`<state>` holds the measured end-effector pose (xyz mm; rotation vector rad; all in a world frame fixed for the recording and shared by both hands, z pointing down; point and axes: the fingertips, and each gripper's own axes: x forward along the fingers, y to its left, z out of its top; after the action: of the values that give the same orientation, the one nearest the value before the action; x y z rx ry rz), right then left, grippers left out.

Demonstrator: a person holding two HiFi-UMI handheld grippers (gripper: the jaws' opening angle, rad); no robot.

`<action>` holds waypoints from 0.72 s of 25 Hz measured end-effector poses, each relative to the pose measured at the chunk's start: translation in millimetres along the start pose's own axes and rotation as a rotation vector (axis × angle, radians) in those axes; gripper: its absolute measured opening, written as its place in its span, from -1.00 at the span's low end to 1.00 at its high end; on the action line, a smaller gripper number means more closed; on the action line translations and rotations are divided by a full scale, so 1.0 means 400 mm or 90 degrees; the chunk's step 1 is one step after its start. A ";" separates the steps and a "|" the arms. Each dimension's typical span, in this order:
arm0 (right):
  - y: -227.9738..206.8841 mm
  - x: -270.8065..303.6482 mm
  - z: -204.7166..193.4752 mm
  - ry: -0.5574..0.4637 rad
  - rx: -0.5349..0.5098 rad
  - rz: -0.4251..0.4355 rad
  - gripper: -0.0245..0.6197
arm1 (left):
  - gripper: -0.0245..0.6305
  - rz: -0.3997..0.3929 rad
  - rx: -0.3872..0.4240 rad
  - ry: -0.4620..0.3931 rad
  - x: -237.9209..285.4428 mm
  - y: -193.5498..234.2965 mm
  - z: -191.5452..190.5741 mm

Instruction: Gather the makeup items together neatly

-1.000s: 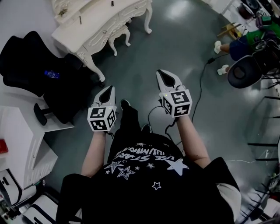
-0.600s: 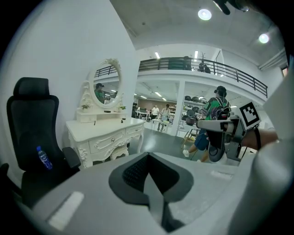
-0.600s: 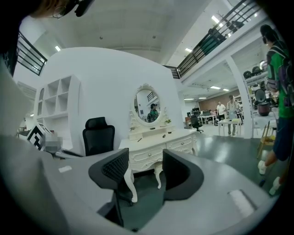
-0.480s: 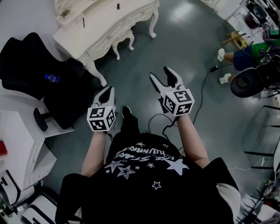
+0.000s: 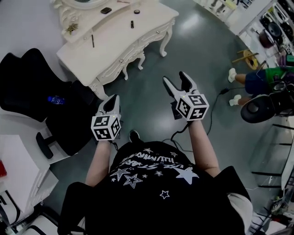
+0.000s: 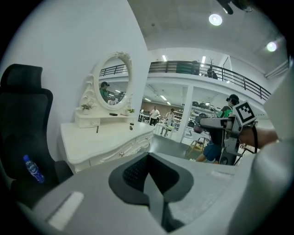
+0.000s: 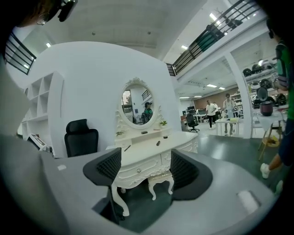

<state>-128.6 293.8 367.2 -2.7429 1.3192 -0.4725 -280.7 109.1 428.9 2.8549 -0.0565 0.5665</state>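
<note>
Right gripper (image 5: 175,78) spread, jaws just opening, nothing between, left gripper (image 5: 112,100) pressed together, empty, both above grey floor (image 5: 206,50), white surface (image 5: 119,43) far left, four small makeup items (image 5: 132,24) scattered there, one black chair (image 5: 23,78) left

Dark compact (image 5: 106,10), small round pot (image 5: 137,11), dark tube (image 5: 132,24), thin pencil (image 5: 92,41), lying well apart on white dressing table (image 5: 124,40)
</note>
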 end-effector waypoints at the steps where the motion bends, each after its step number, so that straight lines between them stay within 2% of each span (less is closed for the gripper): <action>1: 0.001 0.033 0.014 0.000 0.000 -0.002 0.16 | -0.92 0.004 -0.010 -0.001 0.014 0.030 0.014; 5: 0.018 0.152 0.055 -0.003 -0.003 0.004 0.17 | -0.92 0.019 -0.036 -0.006 0.058 0.134 0.054; 10: 0.032 0.269 0.063 0.010 -0.011 0.019 0.19 | -0.92 0.042 -0.056 -0.001 0.099 0.220 0.060; 18: -0.019 0.505 0.052 0.039 -0.009 0.092 0.34 | -0.92 0.121 -0.085 -0.002 0.198 0.296 0.073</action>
<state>1.8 141.2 398.4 -2.6394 1.5261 -0.5424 -206.4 -12.5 458.4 2.7372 -0.3552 0.5711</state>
